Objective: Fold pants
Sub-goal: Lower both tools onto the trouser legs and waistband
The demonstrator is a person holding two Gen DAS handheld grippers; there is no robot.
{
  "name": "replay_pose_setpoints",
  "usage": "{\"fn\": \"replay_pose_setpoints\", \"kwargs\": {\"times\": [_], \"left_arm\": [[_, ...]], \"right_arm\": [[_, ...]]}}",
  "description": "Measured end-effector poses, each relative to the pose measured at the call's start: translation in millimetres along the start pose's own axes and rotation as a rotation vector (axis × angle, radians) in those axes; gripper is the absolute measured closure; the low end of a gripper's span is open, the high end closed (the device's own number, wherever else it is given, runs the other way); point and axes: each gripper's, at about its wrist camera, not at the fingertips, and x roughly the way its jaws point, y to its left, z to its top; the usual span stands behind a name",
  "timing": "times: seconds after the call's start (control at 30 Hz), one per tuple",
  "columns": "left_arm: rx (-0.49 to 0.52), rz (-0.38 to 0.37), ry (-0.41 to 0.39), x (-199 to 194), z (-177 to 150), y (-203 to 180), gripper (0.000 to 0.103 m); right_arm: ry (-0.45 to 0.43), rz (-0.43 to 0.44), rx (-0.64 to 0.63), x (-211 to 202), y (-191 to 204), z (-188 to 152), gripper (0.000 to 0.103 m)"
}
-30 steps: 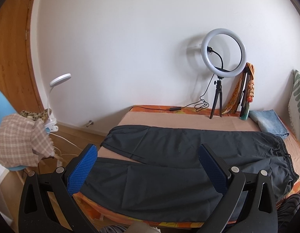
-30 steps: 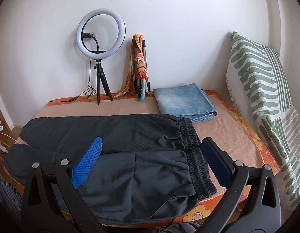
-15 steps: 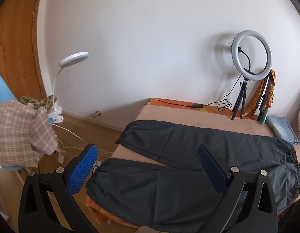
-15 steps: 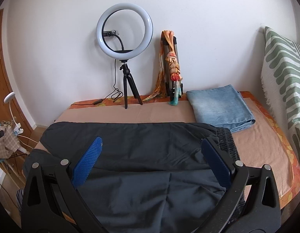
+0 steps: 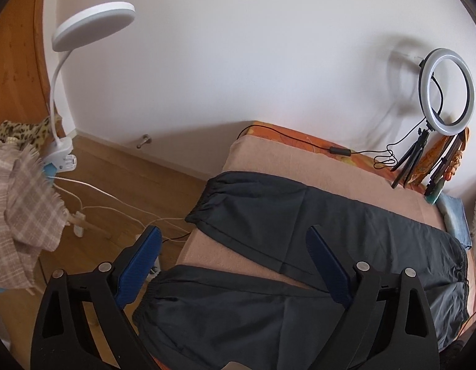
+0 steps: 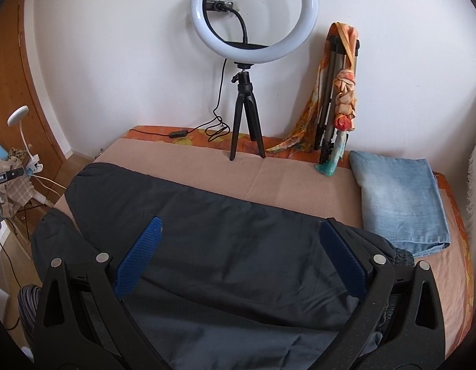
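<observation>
Dark pants (image 5: 299, 246) lie spread flat on the bed (image 5: 299, 166), legs fanned apart toward the foot end, waistband toward the folded jeans (image 6: 398, 203). Over the near leg's cuff hover the left tongs (image 5: 234, 265), jaws wide but just starting to close, nothing between them yet, only fabric below. The right tongs (image 6: 238, 256) stand wide open above the upper part of the pants, near the gathered waistband (image 6: 401, 256), gripping nothing.

Here's the danger: that near cuff sits right at the bed's edge, and a shallow pinch on this thin, slick-looking cloth could take only the top layer, so the leg would peel open instead of lifting whole. A grab too deep could catch the tan blanket (image 6: 268, 178) as well and drag it along. If the two hands lift unevenly, the leg could twist and the fold come out skewed (the elastic cuff bunches easily, by the look of it). A wide swing could also trouble the ring light (image 6: 253, 15) standing on its little tripod at the back of the bed.

The pants themselves: charcoal, matte, lightly creased, with elasticated cuffs and waist, legs lying in a V with blanket showing between.
</observation>
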Motion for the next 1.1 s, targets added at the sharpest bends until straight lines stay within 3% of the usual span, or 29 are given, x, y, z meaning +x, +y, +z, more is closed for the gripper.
{"fn": "replay_pose_setpoints", "kwargs": {"times": [0.13,0.43,0.6,0.8,0.97,1.1], "left_arm": [[0.005,-0.034,0.058,35,10,-10,0.018],[0.049,-0.053,0.168,113,19,-43,0.023],[0.039,-0.077,0.223,153,20,-50,0.027],[0.065,-0.060,0.263,186,12,-53,0.030],[0.033,-0.059,0.285,204,10,-49,0.030],[0.015,-0.057,0.291,213,8,-46,0.030]], "right_arm": [[0.050,0.025,-0.075,45,10,14,0.000],[0.189,0.119,-0.245,157,32,23,0.000],[0.207,0.124,-0.332,206,41,19,0.000],[0.230,0.118,-0.381,251,39,15,0.000],[0.318,0.196,-0.348,275,27,13,0.003],[0.357,0.242,-0.370,277,30,5,0.018]]}}
